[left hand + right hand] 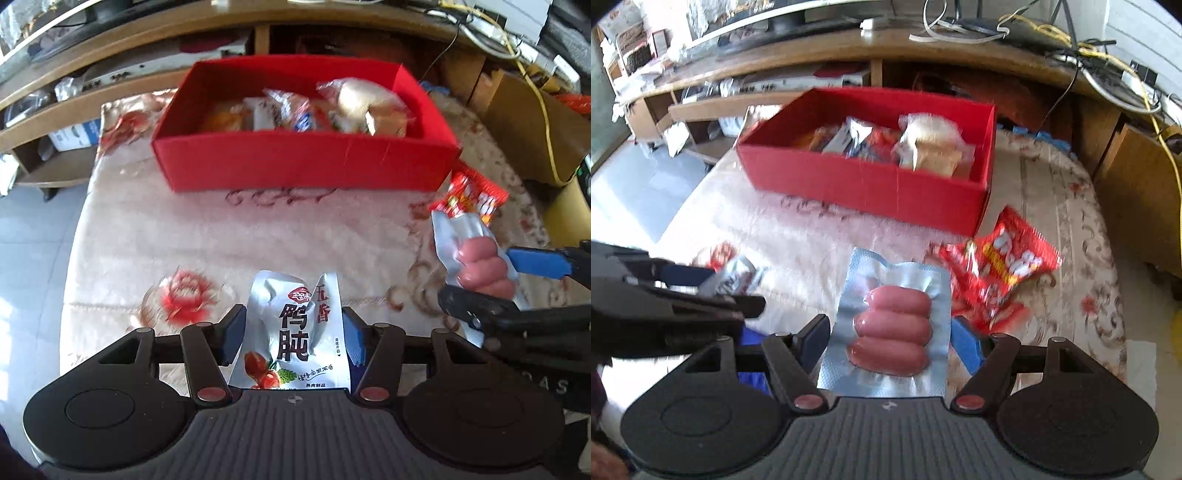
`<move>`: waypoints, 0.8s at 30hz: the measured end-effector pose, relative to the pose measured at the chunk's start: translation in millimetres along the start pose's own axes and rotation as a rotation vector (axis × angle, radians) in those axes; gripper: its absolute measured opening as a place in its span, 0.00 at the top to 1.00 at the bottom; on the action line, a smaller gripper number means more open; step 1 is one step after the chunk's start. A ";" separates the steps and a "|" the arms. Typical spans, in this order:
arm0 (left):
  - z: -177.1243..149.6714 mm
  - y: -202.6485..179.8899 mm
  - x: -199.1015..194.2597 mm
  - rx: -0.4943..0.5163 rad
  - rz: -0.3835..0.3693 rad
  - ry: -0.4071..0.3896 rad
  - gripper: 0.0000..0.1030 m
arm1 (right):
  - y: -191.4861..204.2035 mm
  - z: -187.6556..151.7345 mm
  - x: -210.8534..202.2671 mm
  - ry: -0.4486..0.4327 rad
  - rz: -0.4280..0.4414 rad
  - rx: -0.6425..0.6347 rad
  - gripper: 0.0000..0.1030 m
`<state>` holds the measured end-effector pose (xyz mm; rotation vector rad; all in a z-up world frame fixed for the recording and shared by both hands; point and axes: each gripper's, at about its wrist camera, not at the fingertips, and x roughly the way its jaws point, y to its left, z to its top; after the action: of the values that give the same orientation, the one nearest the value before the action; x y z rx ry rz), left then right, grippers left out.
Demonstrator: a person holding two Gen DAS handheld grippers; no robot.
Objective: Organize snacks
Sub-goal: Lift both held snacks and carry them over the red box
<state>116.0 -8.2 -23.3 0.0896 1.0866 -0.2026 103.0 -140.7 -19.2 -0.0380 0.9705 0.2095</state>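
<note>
My left gripper (293, 312) is shut on a silver pouch with dark printed characters (295, 343), held above the floral tablecloth. In the right wrist view the left gripper (735, 291) comes in from the left with that pouch (738, 271). My right gripper (889, 321) is shut on a clear-and-silver pack of three pink sausages (892, 347). The left wrist view has the right gripper (478, 277) and sausage pack (461, 229) at the right. Ahead stands an open red box (306, 162) (868, 188) with several wrapped snacks inside.
A red snack bag (1001, 269) (476, 195) lies on the tablecloth (258, 240) beside the box's right corner. A cluttered wooden shelf unit (960, 44) stands behind the table, with a yellow cable (1167, 147) at the right. Tiled floor (33, 229) shows on the left.
</note>
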 end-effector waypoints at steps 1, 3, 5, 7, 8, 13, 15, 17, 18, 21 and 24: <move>3.5 -0.4 -0.9 -0.006 -0.011 -0.009 0.40 | -2.3 3.4 -0.3 -0.009 -0.004 0.007 0.29; 13.1 -3.1 -1.8 -0.005 -0.016 -0.035 0.40 | -9.4 11.8 -0.1 -0.028 -0.023 0.029 0.29; 23.1 -3.2 -2.3 -0.012 -0.019 -0.059 0.40 | -15.8 20.7 0.5 -0.048 -0.031 0.052 0.29; 30.3 -0.4 -3.8 -0.038 -0.045 -0.072 0.40 | -20.5 29.7 1.9 -0.064 -0.032 0.067 0.29; 34.4 0.2 -4.2 -0.047 -0.055 -0.080 0.40 | -22.4 34.6 3.6 -0.070 -0.033 0.076 0.29; 55.6 -2.9 -5.7 -0.043 -0.043 -0.134 0.40 | -28.6 53.6 8.2 -0.092 -0.030 0.096 0.29; 63.6 -0.4 -4.7 -0.059 -0.058 -0.143 0.40 | -31.6 61.7 8.8 -0.107 -0.030 0.103 0.29; 70.8 0.9 -3.0 -0.068 -0.064 -0.153 0.40 | -34.1 68.8 9.1 -0.118 -0.027 0.112 0.29; 73.6 1.5 -2.2 -0.070 -0.064 -0.159 0.40 | -35.4 72.4 9.5 -0.124 -0.027 0.115 0.29; 82.5 3.1 -1.4 -0.076 -0.062 -0.177 0.40 | -38.7 82.1 11.6 -0.138 -0.025 0.124 0.29; 92.3 4.9 -0.6 -0.083 -0.059 -0.193 0.41 | -40.8 92.2 14.4 -0.150 -0.023 0.132 0.29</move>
<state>196.9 -19.2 19.9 -0.0359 0.9050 -0.2142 193.8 -166.8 18.6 0.0867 0.8320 0.1250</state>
